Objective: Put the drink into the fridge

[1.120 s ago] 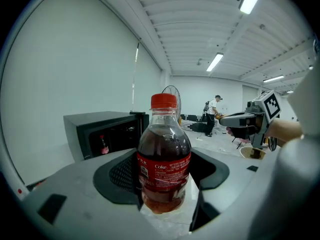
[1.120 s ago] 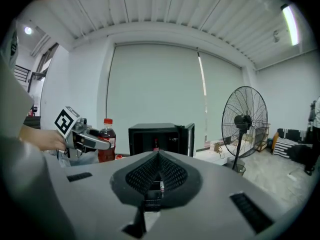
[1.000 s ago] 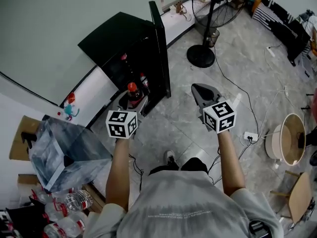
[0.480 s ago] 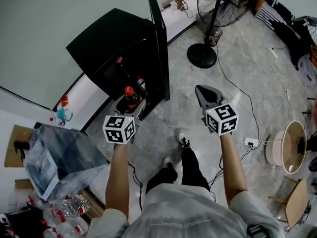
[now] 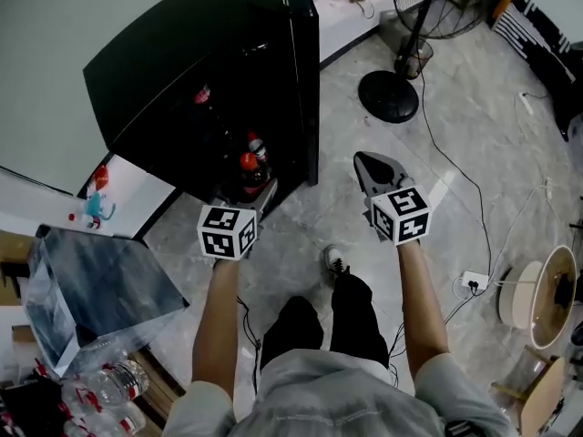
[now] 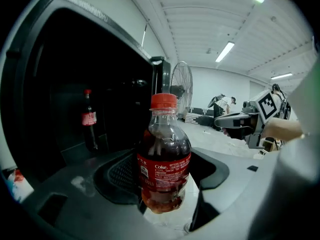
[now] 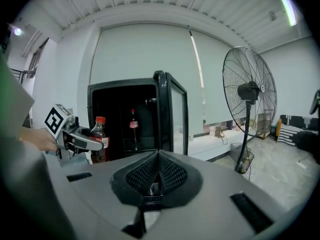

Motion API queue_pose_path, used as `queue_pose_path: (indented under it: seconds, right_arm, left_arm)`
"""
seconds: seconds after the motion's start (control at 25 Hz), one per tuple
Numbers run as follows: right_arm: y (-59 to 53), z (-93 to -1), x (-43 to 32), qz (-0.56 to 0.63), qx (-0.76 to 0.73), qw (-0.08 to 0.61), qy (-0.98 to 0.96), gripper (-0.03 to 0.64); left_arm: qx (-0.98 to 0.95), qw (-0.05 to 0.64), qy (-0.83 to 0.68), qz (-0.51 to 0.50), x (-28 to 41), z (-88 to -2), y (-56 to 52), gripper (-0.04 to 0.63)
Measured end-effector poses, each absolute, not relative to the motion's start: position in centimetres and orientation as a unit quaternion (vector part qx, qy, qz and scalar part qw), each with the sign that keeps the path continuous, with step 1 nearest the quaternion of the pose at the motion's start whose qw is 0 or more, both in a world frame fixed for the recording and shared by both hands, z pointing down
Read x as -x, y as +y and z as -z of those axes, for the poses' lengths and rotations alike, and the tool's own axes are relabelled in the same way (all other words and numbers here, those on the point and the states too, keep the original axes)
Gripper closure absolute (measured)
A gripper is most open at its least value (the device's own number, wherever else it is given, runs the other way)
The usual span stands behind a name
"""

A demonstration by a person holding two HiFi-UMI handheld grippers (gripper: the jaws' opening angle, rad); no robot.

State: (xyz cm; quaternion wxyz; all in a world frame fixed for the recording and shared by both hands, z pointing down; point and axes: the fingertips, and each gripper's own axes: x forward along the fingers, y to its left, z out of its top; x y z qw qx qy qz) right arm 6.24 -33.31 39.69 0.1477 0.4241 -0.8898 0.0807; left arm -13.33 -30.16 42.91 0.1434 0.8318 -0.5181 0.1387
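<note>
My left gripper (image 5: 246, 189) is shut on a small cola bottle (image 6: 163, 156) with a red cap and red label; it stands upright between the jaws. The cola bottle (image 5: 251, 173) is held right at the open front of the black fridge (image 5: 182, 89), whose door (image 5: 303, 71) stands open to the right. Inside the fridge, one bottle (image 6: 89, 121) stands on a shelf, and two bottles (image 5: 258, 146) show in the head view. My right gripper (image 5: 372, 167) hangs shut and empty to the right of the door. The right gripper view shows the left gripper (image 7: 82, 140) with the cola bottle (image 7: 99, 139).
A standing fan (image 5: 410, 35) is on the floor at the far right, with cables (image 5: 474, 208) trailing across the tiles. A clear plastic bag (image 5: 91, 289) and several water bottles (image 5: 109, 385) lie at the lower left. A power strip (image 5: 475, 283) and a round basin (image 5: 537, 294) sit at right.
The person has stepped toward the fridge. The left gripper with the cola bottle now sits at the fridge opening. The right gripper has kept its place beside the door.
</note>
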Motion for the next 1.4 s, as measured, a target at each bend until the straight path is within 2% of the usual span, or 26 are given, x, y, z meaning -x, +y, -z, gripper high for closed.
queue_pose_path:
  seconds: [0.72, 1.0, 1.4]
  right_arm:
    - [-41.6, -57.7, -4.4, -0.052, -0.388, 0.146, -0.908, 0.615]
    - [-42.7, -66.5, -3.3, -0.042, -0.378, 0.152, -0.912, 0.615]
    - [-43.9, -74.9, -1.9, -0.040, -0.374, 0.149, -0.915, 0.615]
  left_arm:
    - [-0.819, 0.146, -0.538, -0.136, 12.3, -62.0, -38.0, 0.295]
    - [-0.826, 0.125, -0.534, -0.133, 12.1, -70.4, -39.3, 0.295]
    - [-0.812, 0.122, -0.557, -0.125, 14.6, -79.6, -41.7, 0.295]
